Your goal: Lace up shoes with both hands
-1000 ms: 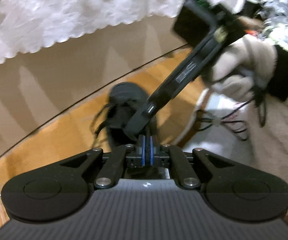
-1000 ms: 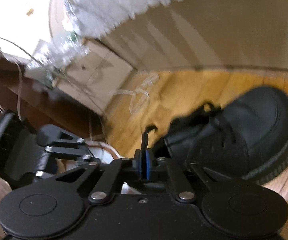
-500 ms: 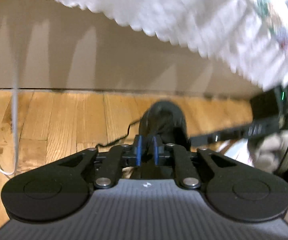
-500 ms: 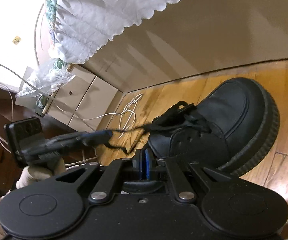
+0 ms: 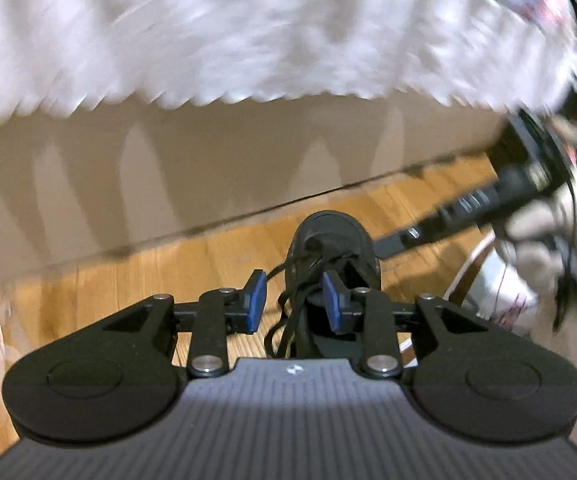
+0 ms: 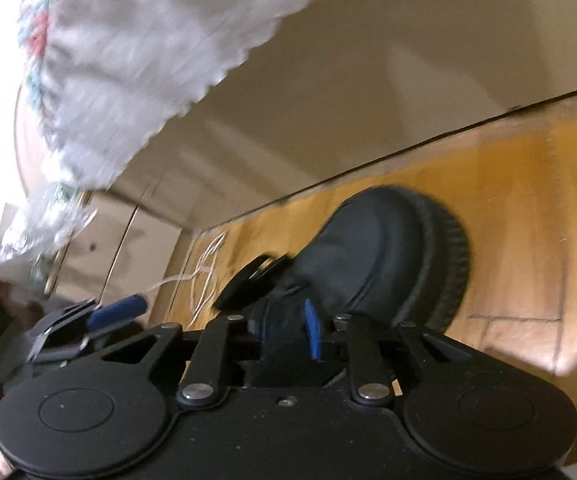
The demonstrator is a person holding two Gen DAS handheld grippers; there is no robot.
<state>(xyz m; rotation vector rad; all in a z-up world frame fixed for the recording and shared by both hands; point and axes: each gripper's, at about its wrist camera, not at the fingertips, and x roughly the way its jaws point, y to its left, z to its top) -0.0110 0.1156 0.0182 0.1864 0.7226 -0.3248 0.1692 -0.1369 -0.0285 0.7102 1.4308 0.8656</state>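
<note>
Left wrist view: left gripper (image 5: 294,300) w/ its blue pads (image 5: 257,300) spread apart, nothing pinched between them. Black shoe (image 5: 334,240) sits on the wood floor (image 5: 168,276) just past the pads, seen heel-on, toe pointing toward the beige bed base (image 5: 208,160). Loose black laces (image 5: 288,312) spill from the shoe's opening and hang down through the gap between the pads; whether a strand touches a pad can't be told (too thin, blurry). To the right of the shoe, the right gripper (image 5: 416,234) reaches in at an angle, w/ a gloved hand (image 5: 544,232) on its handle. White scalloped bedcover (image 5: 248,40) hangs above the shoe, motion-smeared.

Right wrist view: same shoe (image 6: 384,256) but side-on, so the rounded toe cap and thick ribbed sole show, which the left cam doesn't give. Right gripper (image 6: 288,330) is parted too, pads clearly separated, gripping nothing; they sit at the shoe's lace area, the laces themselves not readable here. Left of the shoe, the left gripper (image 6: 192,292) comes in, one blue pad and a round black arm piece visible, the latter overlapping the shoe's upper. Also only in this view: thin white cord (image 6: 204,276) on the floor left of the shoe, and a pale cabinet (image 6: 120,248) beyond it.
</note>
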